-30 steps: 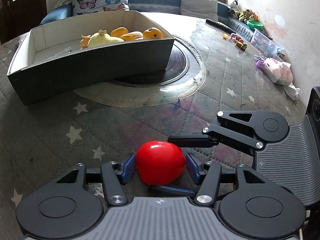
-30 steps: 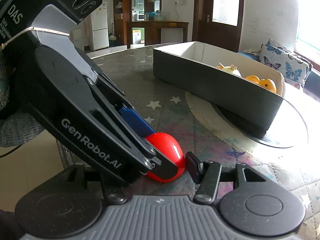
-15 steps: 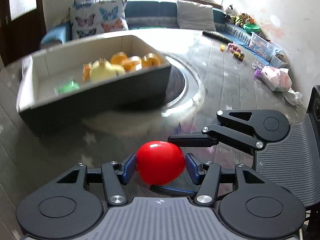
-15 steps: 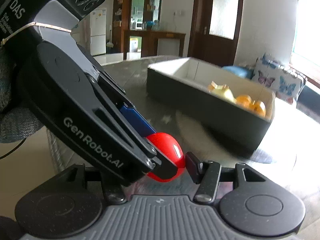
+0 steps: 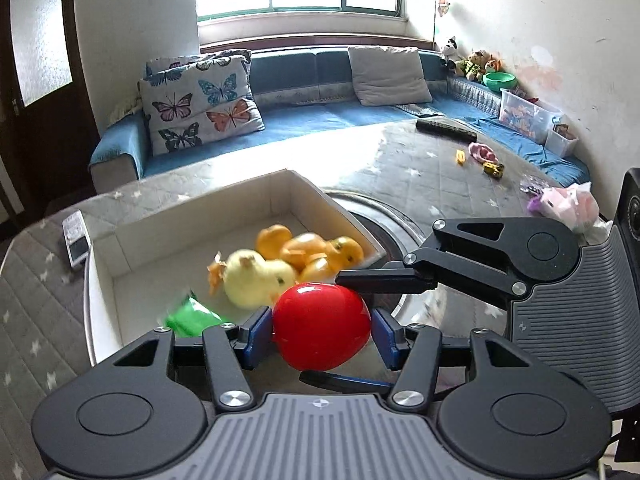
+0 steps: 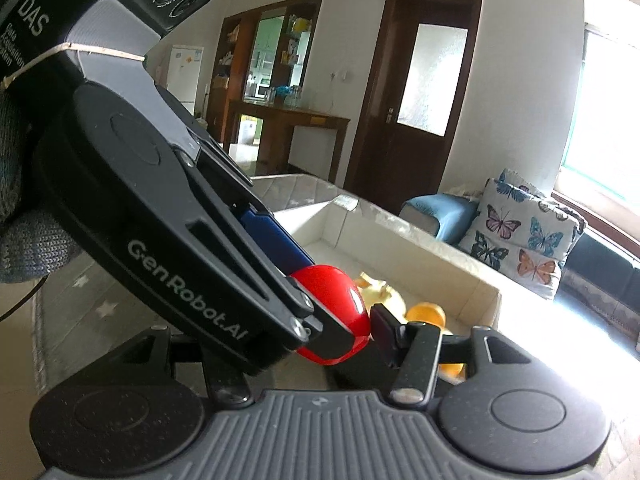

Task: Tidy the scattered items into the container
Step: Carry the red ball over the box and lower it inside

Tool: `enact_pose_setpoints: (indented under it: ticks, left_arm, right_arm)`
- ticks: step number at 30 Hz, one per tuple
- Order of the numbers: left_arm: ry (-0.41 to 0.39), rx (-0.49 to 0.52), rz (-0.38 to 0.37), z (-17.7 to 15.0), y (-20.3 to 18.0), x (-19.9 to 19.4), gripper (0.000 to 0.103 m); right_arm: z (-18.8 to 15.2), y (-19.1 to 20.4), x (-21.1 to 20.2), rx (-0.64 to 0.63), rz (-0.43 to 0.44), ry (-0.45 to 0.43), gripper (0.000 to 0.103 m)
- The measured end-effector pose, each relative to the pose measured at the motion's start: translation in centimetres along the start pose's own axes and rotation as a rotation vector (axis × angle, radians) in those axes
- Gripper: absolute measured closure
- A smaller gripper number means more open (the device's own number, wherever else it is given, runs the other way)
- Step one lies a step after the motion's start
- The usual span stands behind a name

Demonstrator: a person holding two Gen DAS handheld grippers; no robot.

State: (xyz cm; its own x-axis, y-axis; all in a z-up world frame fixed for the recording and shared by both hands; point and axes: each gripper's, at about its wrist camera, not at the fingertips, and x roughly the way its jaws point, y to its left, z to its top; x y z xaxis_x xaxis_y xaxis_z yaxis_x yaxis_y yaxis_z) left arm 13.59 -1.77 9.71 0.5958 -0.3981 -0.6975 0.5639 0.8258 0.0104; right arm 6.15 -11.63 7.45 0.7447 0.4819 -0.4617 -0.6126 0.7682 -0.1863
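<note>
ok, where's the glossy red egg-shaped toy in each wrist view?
Left wrist: glossy red egg-shaped toy bottom centre, gripped between blue pads.
Right wrist: lower centre, partly hidden behind the left gripper.
Shared landmark: white-lined open box holding yellow and orange toys.

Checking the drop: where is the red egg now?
In the left wrist view the red egg sits low centre, between the left gripper's jaws, at the box's near edge, just before the yellow toy.

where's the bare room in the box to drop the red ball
Bare floor runs along the box far wall and left end, behind the green item. The right end is crowded with the yellow toy and oranges. Both grippers close around the red ball.
</note>
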Motion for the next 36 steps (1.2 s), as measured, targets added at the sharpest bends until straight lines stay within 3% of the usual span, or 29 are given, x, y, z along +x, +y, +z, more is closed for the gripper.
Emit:
enact_pose_setpoints:
  ticks: [10, 36]
  left_arm:
    - [0.028, 0.023, 0.015, 2.1, 2.6, 2.5, 0.046]
    - [0.083, -0.032, -0.023, 2.5, 7.0, 6.3, 0.045]
  right_arm:
    - [0.9, -2.1, 3.5, 0.018, 0.015, -0.011, 0.047]
    - [0.3, -5.2, 9.2, 0.075, 0.079, 0.041, 0.048]
